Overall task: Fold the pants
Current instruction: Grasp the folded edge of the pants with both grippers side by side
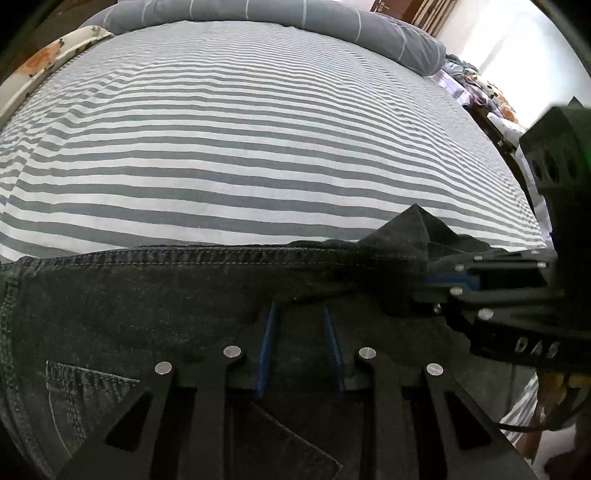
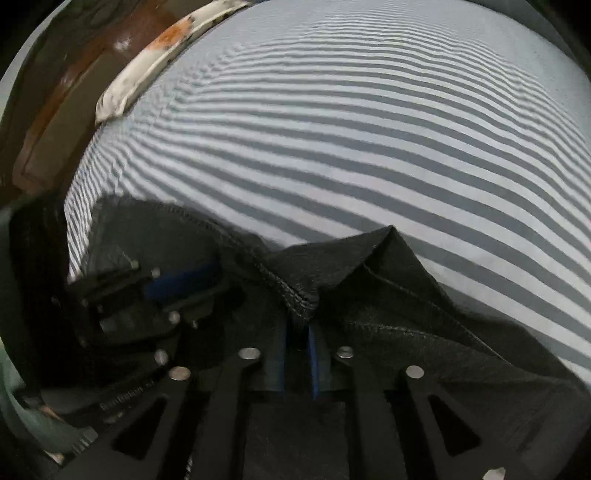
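Striped bedsheet covers the bed ahead of us, a grey pillow at its far end. Dark pants lie across the near edge, their stitched seam running left to right. Our left gripper stands partly open over the denim, gripping nothing. Our right gripper is pinched onto a raised seam fold of the pants.

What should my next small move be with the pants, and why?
Probably close the left gripper on the hem. Its fingers stand apart over the black pants, while the right gripper already pinches a bunched seam, so lifting now would likely drag one side.
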The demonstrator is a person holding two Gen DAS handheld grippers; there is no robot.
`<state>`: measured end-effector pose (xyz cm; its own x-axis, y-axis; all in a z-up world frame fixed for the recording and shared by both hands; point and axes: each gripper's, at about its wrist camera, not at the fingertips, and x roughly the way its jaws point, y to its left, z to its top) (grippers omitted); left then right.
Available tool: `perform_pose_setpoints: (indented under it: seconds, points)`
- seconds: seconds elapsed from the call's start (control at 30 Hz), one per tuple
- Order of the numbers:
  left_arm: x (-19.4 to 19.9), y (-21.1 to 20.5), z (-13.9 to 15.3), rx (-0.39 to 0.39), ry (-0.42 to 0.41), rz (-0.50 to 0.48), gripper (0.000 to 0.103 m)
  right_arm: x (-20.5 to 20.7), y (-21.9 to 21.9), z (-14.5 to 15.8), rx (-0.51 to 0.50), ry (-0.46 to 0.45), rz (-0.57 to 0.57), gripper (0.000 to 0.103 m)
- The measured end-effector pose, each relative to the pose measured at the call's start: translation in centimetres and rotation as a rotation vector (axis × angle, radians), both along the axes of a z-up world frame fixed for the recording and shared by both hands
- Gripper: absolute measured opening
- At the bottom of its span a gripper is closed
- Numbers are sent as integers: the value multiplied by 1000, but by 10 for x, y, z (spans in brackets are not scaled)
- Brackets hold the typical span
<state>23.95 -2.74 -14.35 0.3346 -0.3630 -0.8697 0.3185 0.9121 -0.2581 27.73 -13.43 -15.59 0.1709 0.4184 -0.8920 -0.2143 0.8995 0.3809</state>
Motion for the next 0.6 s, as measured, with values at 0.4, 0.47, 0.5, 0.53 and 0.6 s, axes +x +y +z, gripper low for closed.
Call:
perform_pose_setpoints:
  seconds: [0.4, 0.47, 0.5, 0.53, 0.6]
  points:
    - [-9, 4, 14, -50, -60, -14, 29, 38, 1, 26, 2, -125, -60, 6]
    - [-12, 2, 15, -51, -62, -37, 29, 46, 2, 15, -21, -119, -68, 5]
    - [-15, -1, 15, -37, -73, -53, 29, 49, 3, 8, -27, -113, -72, 5]
    - [-17, -3, 15, -21, -80, -64, 29, 51, 4, 3, -33, -110, -76, 5]
    - [-18, -4, 14, -4, -84, -84, 29, 52, 1, -1, -43, -127, -89, 5]
